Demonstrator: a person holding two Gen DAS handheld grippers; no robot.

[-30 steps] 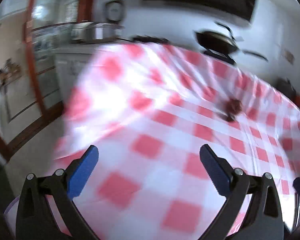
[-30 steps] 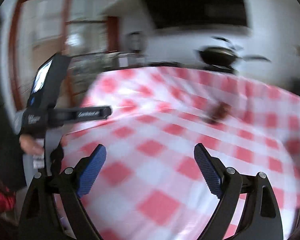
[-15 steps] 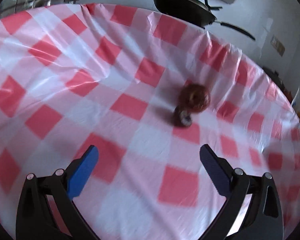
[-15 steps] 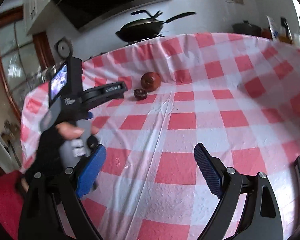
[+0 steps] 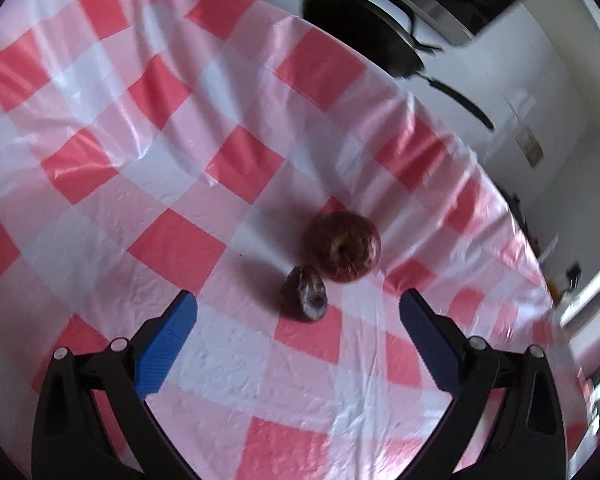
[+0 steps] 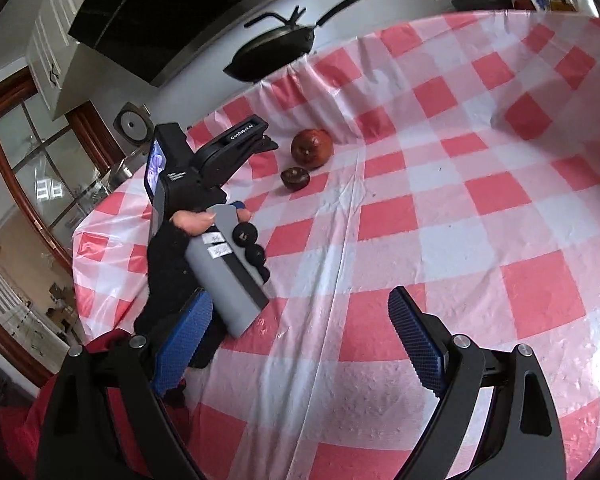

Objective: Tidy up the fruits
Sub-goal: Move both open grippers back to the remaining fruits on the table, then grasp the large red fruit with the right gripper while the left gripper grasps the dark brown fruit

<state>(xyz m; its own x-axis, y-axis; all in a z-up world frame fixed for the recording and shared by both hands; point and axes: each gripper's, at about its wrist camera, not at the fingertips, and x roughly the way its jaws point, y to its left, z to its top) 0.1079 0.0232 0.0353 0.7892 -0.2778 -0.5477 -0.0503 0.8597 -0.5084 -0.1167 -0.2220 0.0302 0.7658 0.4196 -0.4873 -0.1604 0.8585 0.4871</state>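
Two fruits on record, then? Confirm.

— Confirmed. A round dark-red apple [image 5: 342, 246] and a smaller dark purple-brown fruit [image 5: 304, 294], kind not determinable, lie touching or nearly so on the red-and-white checked plastic tablecloth [image 5: 180, 240]. In the left wrist view they sit just ahead of the left gripper [image 5: 296, 322], the small fruit roughly between the lines of its blue-padded fingers [image 5: 164, 344].

— State of that gripper?

— Fingers spread wide, holding nothing.

— And the right?

— The right gripper [image 6: 300, 338] likewise has its fingers wide apart and empty, low over the near part of the cloth. Both fruits are well away from it, towards the far left edge of the table: apple [image 6: 312, 147], small fruit [image 6: 295, 179].

— What does the right view add?

— The left device from outside: a black-and-grey handheld unit [image 6: 220, 216] gripped by a hand in a black fingerless glove [image 6: 172, 248], with a red sleeve [image 6: 112, 360] below. Its fingers are not visible there. A window with a dark wooden frame [image 6: 32, 184] shows at left.

— Common to both views?

— A black frying pan [image 5: 360, 32] beyond the table's far edge.
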